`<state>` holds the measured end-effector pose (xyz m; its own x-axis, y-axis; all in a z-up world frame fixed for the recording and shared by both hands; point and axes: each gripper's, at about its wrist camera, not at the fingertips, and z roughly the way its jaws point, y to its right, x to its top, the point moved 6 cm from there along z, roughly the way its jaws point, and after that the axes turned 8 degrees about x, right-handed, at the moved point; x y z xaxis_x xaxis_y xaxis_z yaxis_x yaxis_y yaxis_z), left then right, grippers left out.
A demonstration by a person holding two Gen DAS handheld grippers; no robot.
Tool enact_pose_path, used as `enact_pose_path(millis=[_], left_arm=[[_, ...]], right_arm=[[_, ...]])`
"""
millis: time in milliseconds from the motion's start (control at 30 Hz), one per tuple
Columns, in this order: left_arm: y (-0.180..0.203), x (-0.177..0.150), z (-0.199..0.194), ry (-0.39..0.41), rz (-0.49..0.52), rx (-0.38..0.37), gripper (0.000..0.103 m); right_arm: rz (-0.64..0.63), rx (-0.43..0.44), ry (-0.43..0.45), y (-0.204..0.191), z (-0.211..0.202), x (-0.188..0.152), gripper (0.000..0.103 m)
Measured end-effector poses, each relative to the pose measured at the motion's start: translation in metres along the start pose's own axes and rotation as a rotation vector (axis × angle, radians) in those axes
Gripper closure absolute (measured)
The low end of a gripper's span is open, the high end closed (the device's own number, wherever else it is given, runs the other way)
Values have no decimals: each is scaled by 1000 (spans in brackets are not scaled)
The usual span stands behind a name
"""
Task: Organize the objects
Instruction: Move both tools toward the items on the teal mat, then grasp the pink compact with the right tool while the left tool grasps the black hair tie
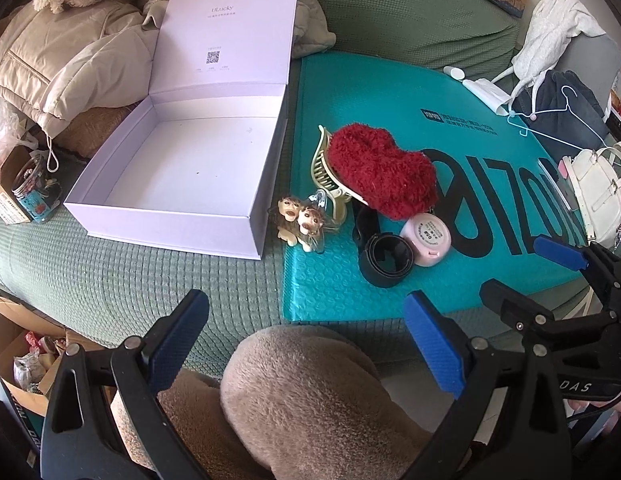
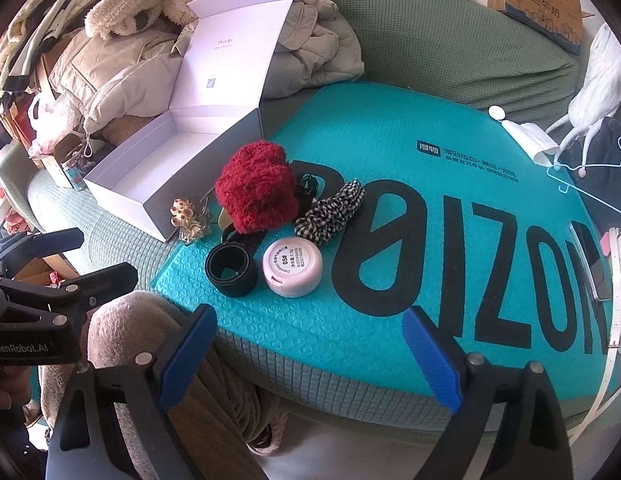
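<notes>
An open, empty white box [image 1: 182,176] [image 2: 158,176] sits on the green sofa. Right of it, on a teal bubble mailer [image 1: 490,248] [image 2: 450,264], lie a red fuzzy piece [image 1: 382,172] [image 2: 256,192], a cream hair claw [image 1: 326,172], a small lion figurine [image 1: 302,220] [image 2: 188,216], a black rolled band [image 1: 386,258] [image 2: 230,268], a pink round case [image 1: 426,240] [image 2: 292,266] and a checked scrunchie [image 2: 330,212]. My left gripper [image 1: 306,344] is open and empty, short of the items. My right gripper [image 2: 308,356] is open and empty, near the mailer's front edge.
Beige coats [image 1: 70,60] pile behind the box. A jar [image 1: 34,196] stands left of it. A white bag [image 1: 598,196], hanger [image 1: 550,116] and tube [image 1: 482,92] lie at the right. A cardboard box [image 2: 538,0] is at the back. My plush-clad knee [image 1: 302,400] is below.
</notes>
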<state>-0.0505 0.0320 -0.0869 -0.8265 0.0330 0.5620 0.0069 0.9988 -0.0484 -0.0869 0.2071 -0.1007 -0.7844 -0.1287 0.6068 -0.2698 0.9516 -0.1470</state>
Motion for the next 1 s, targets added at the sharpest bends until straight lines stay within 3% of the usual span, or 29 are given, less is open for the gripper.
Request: enact_pose_path(millis=[233,733,833,900,1000], left_arm=[[14,-1,21,-38,8,-36,11],[24,0,49,-85,5,-102,21],[26,-1,53,-91,14,-108,21],[27,0,55,-89,18,-108,22],[29,1,58,-91,19,-127,22]], right_arm=[[6,14,-18,7,14,-1,9],[-39,38,-29,10,45,1,19],[-57,36,-32,8,53,4,27],[-65,33,-40,8,59,5,39],[-85,42,-46,6,68,7,39]])
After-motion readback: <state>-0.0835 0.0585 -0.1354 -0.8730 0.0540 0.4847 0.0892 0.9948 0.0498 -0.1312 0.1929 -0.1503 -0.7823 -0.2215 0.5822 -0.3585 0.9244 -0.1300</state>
